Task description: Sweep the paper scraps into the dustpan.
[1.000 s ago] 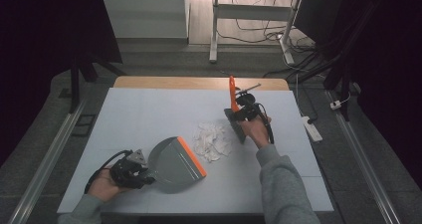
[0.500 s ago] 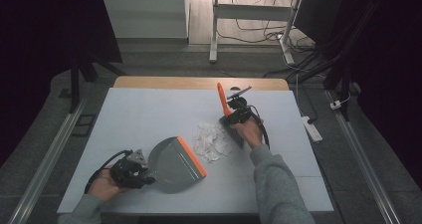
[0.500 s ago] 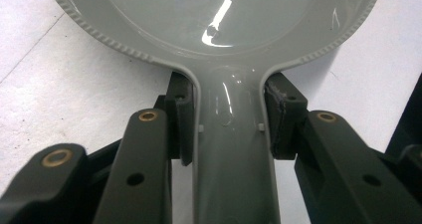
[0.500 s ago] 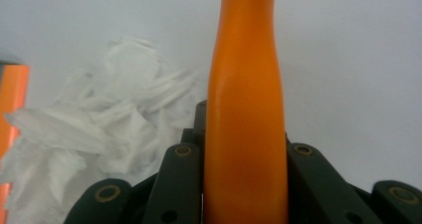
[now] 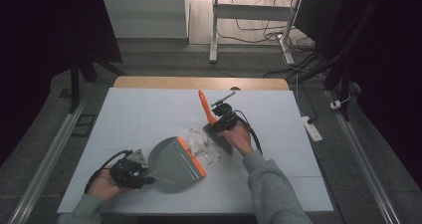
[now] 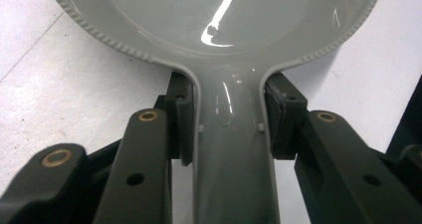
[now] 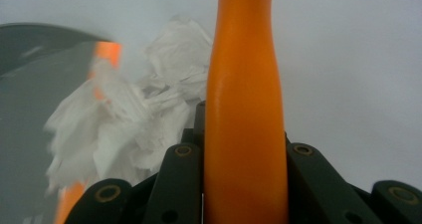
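— Where's the paper?

— The crumpled white tissue paper (image 5: pixel 205 145) lies on the pale surface (image 5: pixel 149 114) at the orange lip of my grey plastic dustpan (image 5: pixel 174 159). My left gripper (image 5: pixel 130 169) is clamped on the pan's handle, my right gripper (image 5: pixel 222 120) on the orange-handled brush (image 5: pixel 205 107).

— Handling?

— Featherlight and soft, I'd judge; it could skitter. Both handles are stiff, good holds. The bristles are hard to make out.

Grey dustpan (image 6: pixel 219 45) handle between closed jaws
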`<action>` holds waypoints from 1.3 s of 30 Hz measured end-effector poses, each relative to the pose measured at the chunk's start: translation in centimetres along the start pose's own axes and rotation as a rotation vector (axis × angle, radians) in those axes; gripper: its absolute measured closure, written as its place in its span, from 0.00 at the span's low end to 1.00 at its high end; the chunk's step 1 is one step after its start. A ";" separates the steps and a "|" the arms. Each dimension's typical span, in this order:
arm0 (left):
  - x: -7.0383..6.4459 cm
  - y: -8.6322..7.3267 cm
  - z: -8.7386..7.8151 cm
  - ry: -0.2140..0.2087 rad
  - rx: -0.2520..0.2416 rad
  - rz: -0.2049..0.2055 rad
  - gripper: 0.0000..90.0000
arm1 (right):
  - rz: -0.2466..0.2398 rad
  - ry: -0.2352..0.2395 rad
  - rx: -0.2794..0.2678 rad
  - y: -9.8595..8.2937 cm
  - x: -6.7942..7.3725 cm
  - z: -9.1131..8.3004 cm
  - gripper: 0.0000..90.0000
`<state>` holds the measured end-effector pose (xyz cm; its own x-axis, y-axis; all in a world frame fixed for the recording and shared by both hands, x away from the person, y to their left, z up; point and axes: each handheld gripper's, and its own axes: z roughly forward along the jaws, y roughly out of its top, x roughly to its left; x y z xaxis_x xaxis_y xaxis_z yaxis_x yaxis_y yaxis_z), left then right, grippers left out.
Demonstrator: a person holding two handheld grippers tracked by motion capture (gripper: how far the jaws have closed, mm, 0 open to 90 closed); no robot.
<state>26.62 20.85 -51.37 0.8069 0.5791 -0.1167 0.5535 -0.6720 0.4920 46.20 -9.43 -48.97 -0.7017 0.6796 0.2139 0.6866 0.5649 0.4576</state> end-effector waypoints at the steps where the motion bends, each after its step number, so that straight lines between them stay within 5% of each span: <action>1: 0.0 0.0 0.0 0.000 0.000 0.000 0.69 | -0.010 0.012 -0.001 -0.1 0.3 0.1 0.86; 7: 0.0 0.0 0.0 0.000 0.001 -0.002 0.69 | -0.041 0.050 -0.043 -0.2 1.3 -1.2 0.85; 18: 0.0 0.0 0.0 -0.002 0.002 -0.003 0.69 | -0.032 -0.036 -0.115 -0.3 -0.3 -3.6 0.85; 28: 0.1 0.0 0.0 -0.004 0.000 -0.004 0.69 | -0.036 -0.120 -0.056 1.3 -1.3 -1.3 0.85; 32: 0.0 0.0 0.0 -0.001 -0.001 -0.004 0.69 | -0.035 -0.071 -0.026 2.1 -0.6 0.1 0.85; 39: 0.0 0.0 0.1 -0.002 0.000 -0.004 0.69 | -0.078 -0.065 0.025 2.6 1.2 1.7 0.85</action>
<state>26.61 20.86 -51.43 0.8048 0.5813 -0.1204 0.5571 -0.6695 0.4914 47.49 -6.37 -48.97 -0.7401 0.6615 0.1215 0.6353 0.6284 0.4489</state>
